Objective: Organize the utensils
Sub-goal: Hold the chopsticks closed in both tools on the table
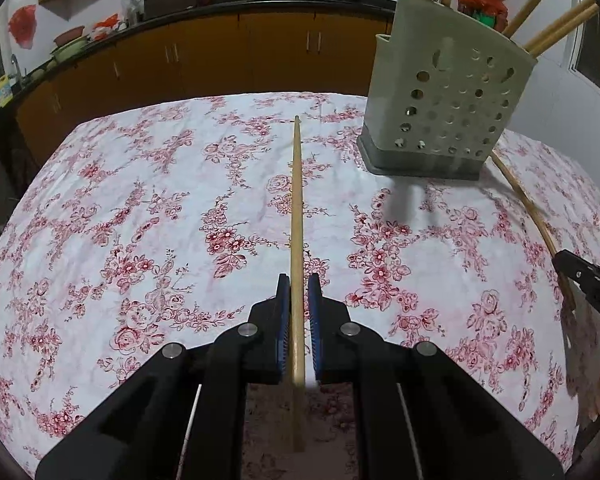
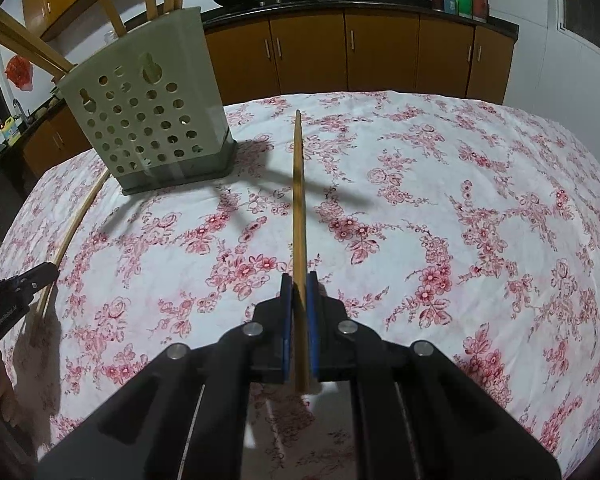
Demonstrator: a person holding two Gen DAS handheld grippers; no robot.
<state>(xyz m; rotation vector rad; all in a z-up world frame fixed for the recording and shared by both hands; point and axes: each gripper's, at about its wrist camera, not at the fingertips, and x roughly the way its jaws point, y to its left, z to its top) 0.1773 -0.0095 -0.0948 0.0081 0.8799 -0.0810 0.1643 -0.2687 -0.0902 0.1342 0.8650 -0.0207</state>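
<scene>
Left wrist view: the left gripper [image 1: 299, 284] is closed on a wooden chopstick [image 1: 296, 200], blue pads pressed to its sides. The stick's long axis runs straight ahead toward 12 o'clock, above the floral tablecloth [image 1: 140, 200]. The perforated utensil holder [image 1: 444, 116] stands at about 1 o'clock, already carrying several chopsticks that lean out of its top. The right gripper [image 1: 588, 292] shows at 3 o'clock, clamped on a second chopstick [image 1: 528, 204] that points up toward the holder's base.

Right wrist view: the right gripper [image 2: 299, 284] is likewise shut on its own chopstick [image 2: 299, 200], axis again toward 12 o'clock, tip in the air over the cloth. The utensil holder [image 2: 152, 120] sits at about 10 to 11 o'clock. The left gripper [image 2: 20, 288] appears at 9 o'clock with its stick [image 2: 80, 216] angled toward the holder.

The holder lies between the two grippers; neither looks clearly nearer. Each stick likely needs tipping upright and swinging inward over the open top.
</scene>
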